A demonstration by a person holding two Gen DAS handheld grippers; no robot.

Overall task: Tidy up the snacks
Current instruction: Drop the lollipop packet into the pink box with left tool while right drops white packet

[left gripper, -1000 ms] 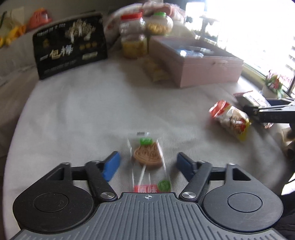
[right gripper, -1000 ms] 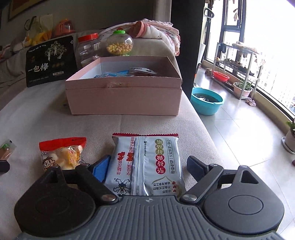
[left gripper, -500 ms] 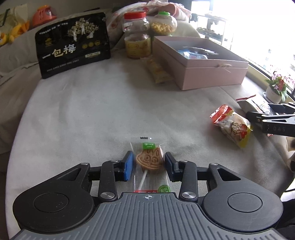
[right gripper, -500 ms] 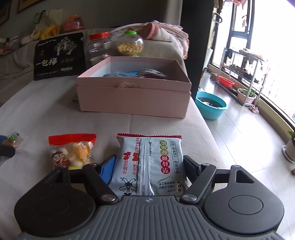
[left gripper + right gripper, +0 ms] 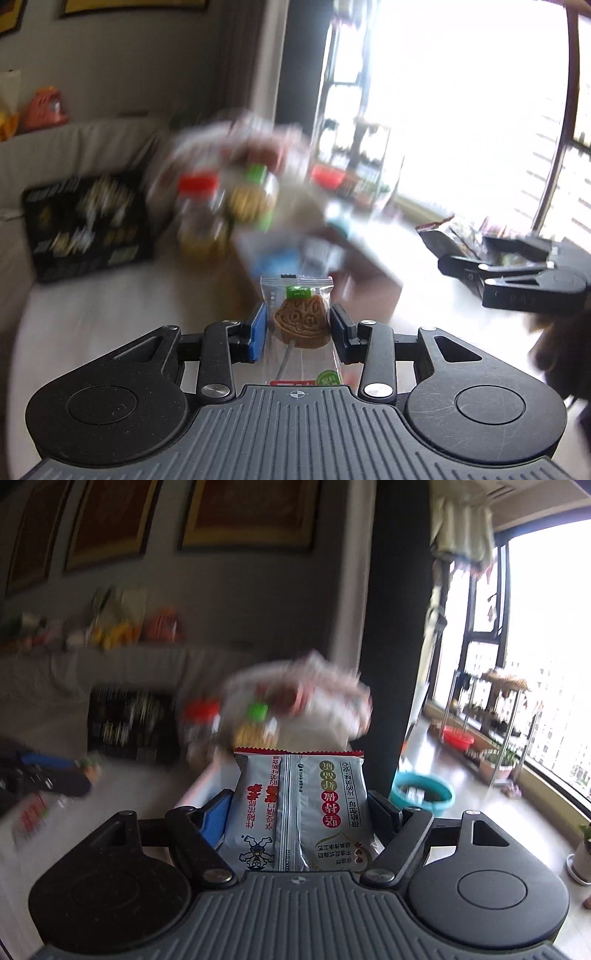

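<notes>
**Both grippers clamped on snacks above the sofa**

The left gripper [image 5: 297, 328] pinched a wrapped brown lollipop [image 5: 301, 325]. Only the right wrist view showed the right gripper [image 5: 301, 814] squeezing a grey snack packet [image 5: 299, 812], plus a teal basin [image 5: 423, 794] on the floor. Blurred jars [image 5: 221, 199] and a pink box [image 5: 317, 251] stood on the pale cushion [image 5: 110, 295].

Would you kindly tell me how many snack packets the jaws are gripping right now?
2: the wrapped lollipop in the left gripper, and the grey snack packet in the right gripper. Blur may hide others lying loose.
</notes>
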